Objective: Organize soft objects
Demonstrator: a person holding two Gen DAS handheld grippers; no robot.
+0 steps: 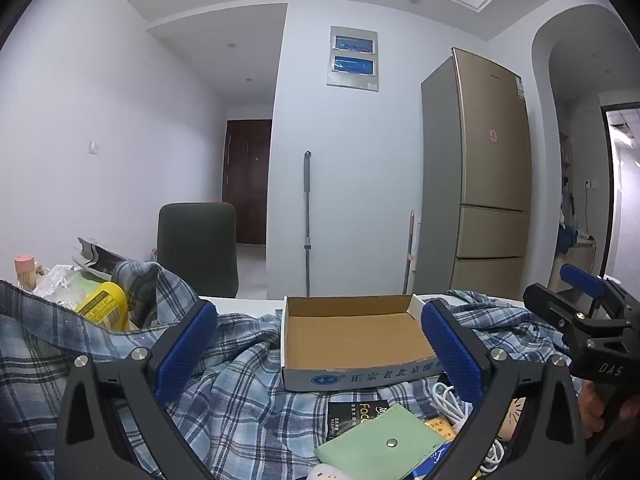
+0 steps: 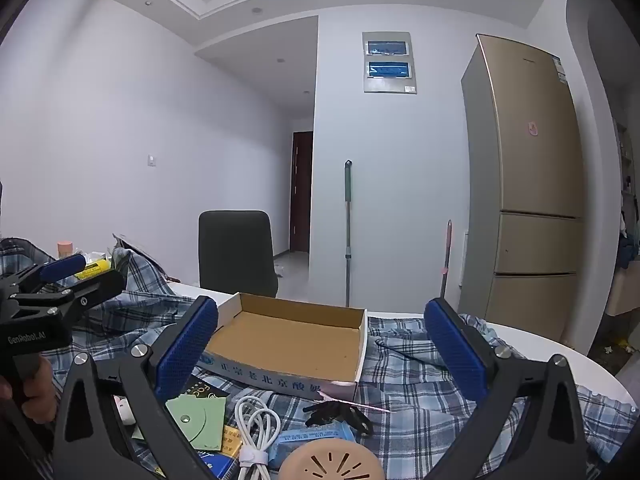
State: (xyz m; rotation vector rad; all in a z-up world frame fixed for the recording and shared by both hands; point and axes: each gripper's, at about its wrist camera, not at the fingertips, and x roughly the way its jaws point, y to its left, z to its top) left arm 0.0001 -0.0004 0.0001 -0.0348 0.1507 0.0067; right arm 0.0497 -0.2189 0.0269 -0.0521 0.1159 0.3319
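Both the left hand-held gripper (image 1: pixel 320 354) and the right hand-held gripper (image 2: pixel 322 354) are held fully spread, nothing grasped, above the blue plaid cloth shirt (image 1: pixel 240 392).

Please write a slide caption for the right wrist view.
Open right gripper above empty cardboard box on plaid shirt.

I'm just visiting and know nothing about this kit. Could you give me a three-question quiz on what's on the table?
1. True or false: the cardboard box is empty.
2. What does the box rest on? A) plaid shirt B) bare table C) chair
3. Fill in: the coiled cable is ____ in colour.

Key: 1 true. 2 A. 3 white. Both the left hand-held gripper and the right hand-held gripper are open, holding nothing.
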